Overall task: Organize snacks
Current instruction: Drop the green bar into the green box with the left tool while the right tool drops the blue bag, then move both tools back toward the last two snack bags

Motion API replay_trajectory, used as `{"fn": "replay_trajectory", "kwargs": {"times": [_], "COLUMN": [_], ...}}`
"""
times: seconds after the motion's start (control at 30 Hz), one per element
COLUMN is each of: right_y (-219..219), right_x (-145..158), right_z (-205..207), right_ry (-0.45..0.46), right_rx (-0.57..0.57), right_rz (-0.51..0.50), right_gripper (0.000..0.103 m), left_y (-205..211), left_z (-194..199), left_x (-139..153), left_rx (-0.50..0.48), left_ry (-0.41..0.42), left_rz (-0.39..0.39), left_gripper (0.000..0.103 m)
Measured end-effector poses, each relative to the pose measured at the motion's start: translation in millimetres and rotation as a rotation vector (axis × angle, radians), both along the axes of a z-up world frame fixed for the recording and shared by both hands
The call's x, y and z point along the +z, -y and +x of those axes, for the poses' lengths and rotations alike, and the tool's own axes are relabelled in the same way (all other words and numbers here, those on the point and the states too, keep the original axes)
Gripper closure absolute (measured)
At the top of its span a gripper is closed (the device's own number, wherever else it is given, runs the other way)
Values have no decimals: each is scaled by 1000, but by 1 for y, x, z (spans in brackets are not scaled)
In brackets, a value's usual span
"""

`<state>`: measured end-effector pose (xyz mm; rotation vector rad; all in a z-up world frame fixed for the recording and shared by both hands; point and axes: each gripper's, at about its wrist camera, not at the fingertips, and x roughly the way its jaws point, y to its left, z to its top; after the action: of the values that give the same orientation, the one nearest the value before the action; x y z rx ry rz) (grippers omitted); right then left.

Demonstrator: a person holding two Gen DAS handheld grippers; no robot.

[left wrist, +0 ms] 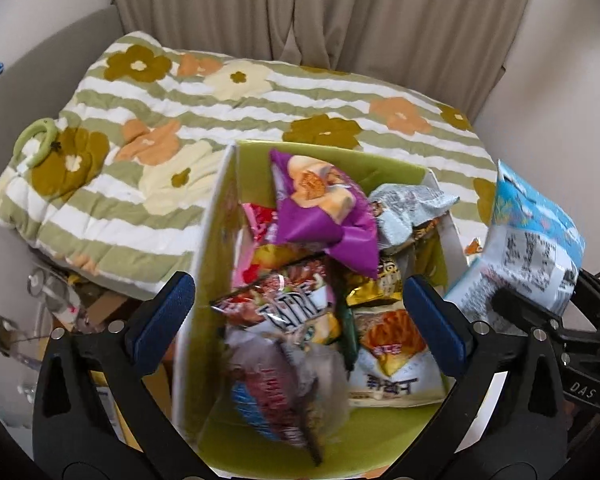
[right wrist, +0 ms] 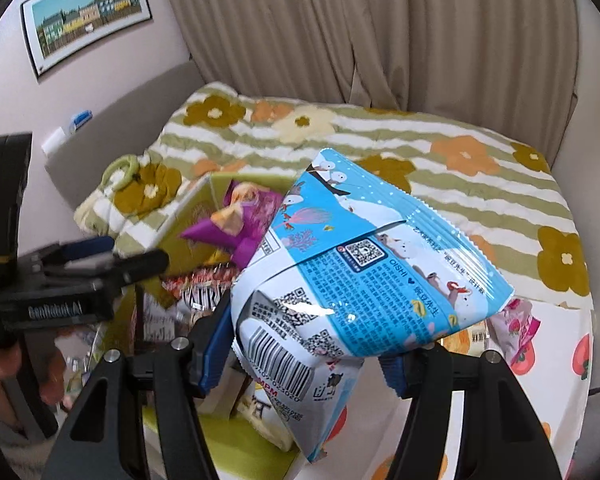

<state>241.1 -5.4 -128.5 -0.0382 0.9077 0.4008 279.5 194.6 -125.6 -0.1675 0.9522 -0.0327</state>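
Now the left gripper [left wrist: 298, 312] has its jaws wide open, nothing between them, above the box [left wrist: 204, 280]. The right gripper [right wrist: 304, 356] has its jaws squeezing a blue snack bag [right wrist: 364, 264].

floral quilt [left wrist: 228, 120], beige curtain [left wrist: 300, 4], framed picture [right wrist: 86, 16]

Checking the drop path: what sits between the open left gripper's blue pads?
In the left wrist view, the left gripper frames packets in the green box; nothing is gripped.
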Motion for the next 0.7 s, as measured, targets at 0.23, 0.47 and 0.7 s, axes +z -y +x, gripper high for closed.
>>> {"fn": "replay_trajectory", "kwargs": {"times": [0.23, 0.47, 0.7], "right_y": [-21, -29, -19], "right_x": [-7, -27, -28], "right_z": [-2, 3, -12], "right_ry": [-64, -141, -121], "right_rx": [92, 129, 93], "right_rz": [-75, -9, 31], "right_gripper": [44, 0, 0], "left_y": [-20, -24, -19], "left_z": [-6, -12, -26], "left_x": [10, 10, 7], "left_rx": [47, 79, 79], "left_ry": [15, 3, 2], "left_rz": [-14, 1, 6], "left_gripper": [0, 0, 0]}}
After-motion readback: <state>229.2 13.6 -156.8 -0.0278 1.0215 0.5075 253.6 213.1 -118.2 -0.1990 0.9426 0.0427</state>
